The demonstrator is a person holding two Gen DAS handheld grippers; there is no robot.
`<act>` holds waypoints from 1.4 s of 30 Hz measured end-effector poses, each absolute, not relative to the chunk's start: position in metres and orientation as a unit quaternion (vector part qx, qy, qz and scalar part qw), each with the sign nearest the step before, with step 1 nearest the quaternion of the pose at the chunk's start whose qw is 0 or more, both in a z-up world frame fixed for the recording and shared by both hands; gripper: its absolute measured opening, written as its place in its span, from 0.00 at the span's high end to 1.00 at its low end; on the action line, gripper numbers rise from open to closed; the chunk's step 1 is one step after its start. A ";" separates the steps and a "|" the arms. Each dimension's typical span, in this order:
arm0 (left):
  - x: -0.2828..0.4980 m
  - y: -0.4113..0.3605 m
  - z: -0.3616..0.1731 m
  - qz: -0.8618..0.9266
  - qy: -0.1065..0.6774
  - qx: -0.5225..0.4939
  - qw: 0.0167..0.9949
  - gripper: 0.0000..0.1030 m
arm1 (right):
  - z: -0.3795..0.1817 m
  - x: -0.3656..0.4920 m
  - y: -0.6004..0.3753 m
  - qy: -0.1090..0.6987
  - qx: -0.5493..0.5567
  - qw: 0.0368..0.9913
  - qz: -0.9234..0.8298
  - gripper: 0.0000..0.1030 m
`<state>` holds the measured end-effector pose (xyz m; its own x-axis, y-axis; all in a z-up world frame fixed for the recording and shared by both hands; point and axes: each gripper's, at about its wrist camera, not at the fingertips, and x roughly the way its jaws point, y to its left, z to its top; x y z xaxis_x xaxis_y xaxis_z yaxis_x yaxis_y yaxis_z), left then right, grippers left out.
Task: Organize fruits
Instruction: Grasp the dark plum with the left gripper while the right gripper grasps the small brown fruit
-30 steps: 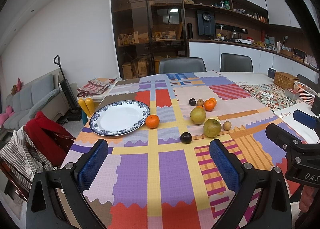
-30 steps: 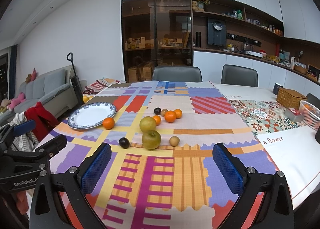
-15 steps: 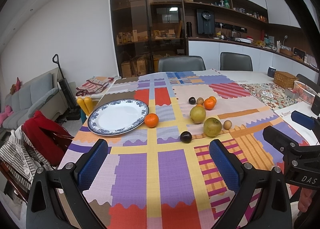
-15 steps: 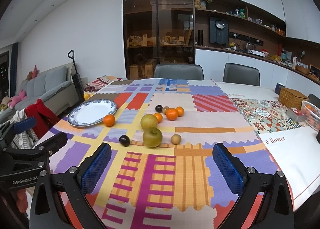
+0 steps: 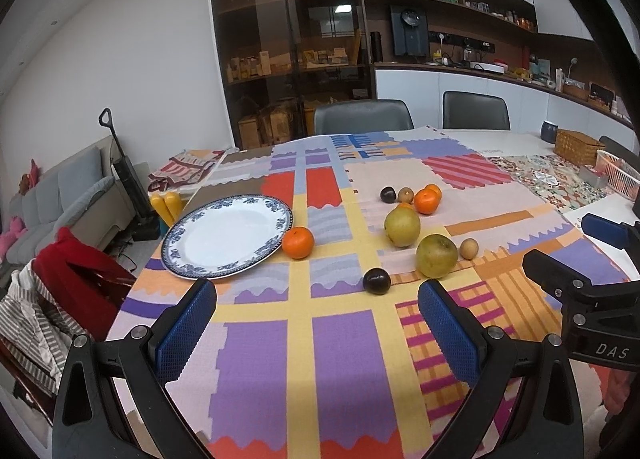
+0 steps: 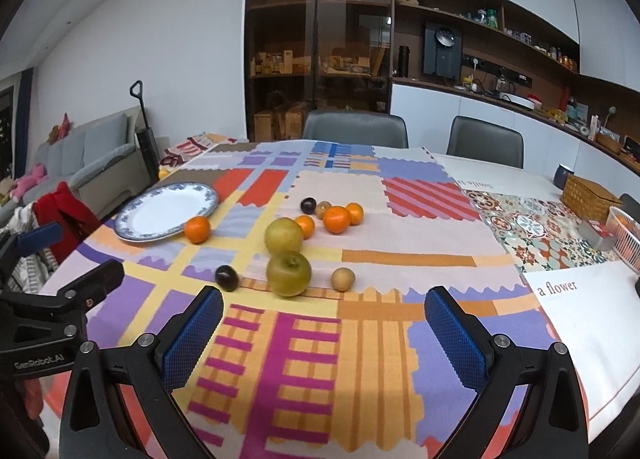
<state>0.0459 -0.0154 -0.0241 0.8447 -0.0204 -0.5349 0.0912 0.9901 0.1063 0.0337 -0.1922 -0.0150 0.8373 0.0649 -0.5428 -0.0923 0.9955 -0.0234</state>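
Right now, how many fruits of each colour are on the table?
Round orange citrus fruits: 4
Large yellow-green pears: 2
Dark purple plums: 2
Small tan-brown round fruits: 2
Total: 10

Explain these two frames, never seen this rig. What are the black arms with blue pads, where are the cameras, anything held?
No robot here: a person holds a two-finger claw in each hand, and a fisheye camera on each one looks forward along its fingers. One picture is from the left claw, the other from the right claw; each also catches the other claw at its edge. The blue pads are the grip faces. Both claws are open and hold nothing. On the patchwork tablecloth lie a blue-rimmed plate with nothing on it, an orange beside it, two yellow-green pears, more oranges, dark plums and small brown fruits.
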 end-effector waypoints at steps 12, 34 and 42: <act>0.095 -0.038 -0.046 -0.045 0.314 0.076 0.945 0.09 | -0.043 0.083 -0.211 0.332 -0.016 0.942 0.042 0.22; 0.154 -0.052 -0.101 -0.103 0.411 0.058 0.904 0.50 | -0.094 0.151 -0.214 0.409 -0.003 0.910 0.072 0.56; 0.161 -0.055 -0.107 -0.117 0.427 0.052 0.895 0.63 | -0.098 0.161 -0.214 0.413 -0.003 0.908 0.073 0.62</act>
